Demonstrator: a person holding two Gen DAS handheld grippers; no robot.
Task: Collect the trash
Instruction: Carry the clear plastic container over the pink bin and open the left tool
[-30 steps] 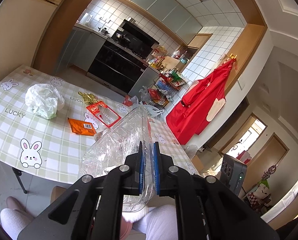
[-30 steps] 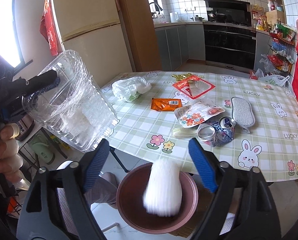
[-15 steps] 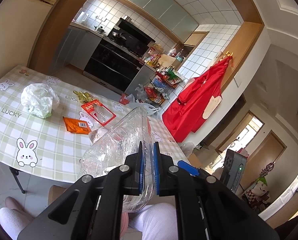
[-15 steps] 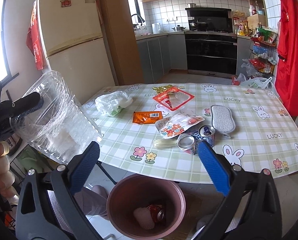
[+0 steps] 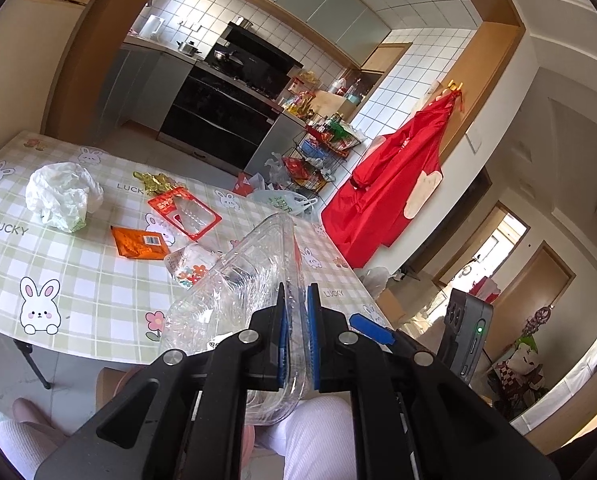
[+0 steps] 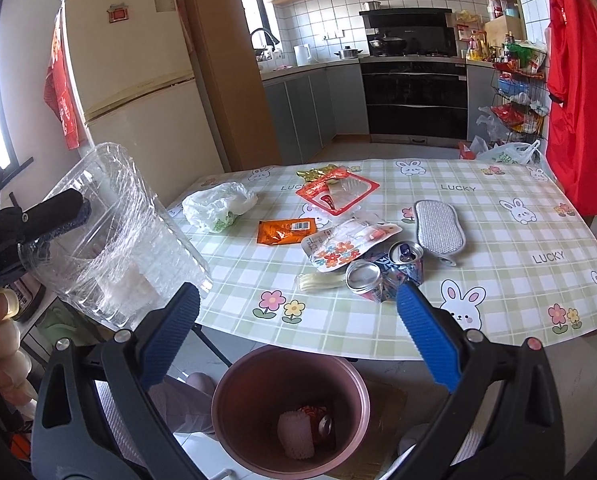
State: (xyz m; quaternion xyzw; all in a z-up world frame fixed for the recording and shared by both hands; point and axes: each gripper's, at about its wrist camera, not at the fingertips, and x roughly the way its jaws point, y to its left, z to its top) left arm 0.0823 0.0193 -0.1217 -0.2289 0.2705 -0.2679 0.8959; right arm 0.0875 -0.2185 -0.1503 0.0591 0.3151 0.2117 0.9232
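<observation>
My left gripper (image 5: 296, 300) is shut on the rim of a clear plastic clamshell box (image 5: 234, 292), held in the air off the table's near-left edge; the box also shows in the right wrist view (image 6: 110, 236). My right gripper (image 6: 298, 312) is open and empty, above a pink bin (image 6: 226, 396) on the floor. The bin holds a white foam net (image 6: 296, 434) and a can. On the checked table (image 6: 498, 300) lie a white plastic bag (image 6: 218, 208), an orange sachet (image 6: 284, 230), a red blister pack (image 6: 338, 192), a flowered wrapper (image 6: 346, 242) and two crushed cans (image 6: 386, 268).
A grey scrubbing pad (image 6: 438, 228) lies on the table's right half. A gold wrapper (image 6: 318, 172) lies at the far edge. A fridge (image 6: 138, 92) stands to the left. A red apron (image 6: 578, 80) hangs at the right. My knees are below the table edge.
The white foam net has dropped from my right gripper into the bin. The right gripper has risen and pulled back. The left gripper still holds the box, shifted slightly.
</observation>
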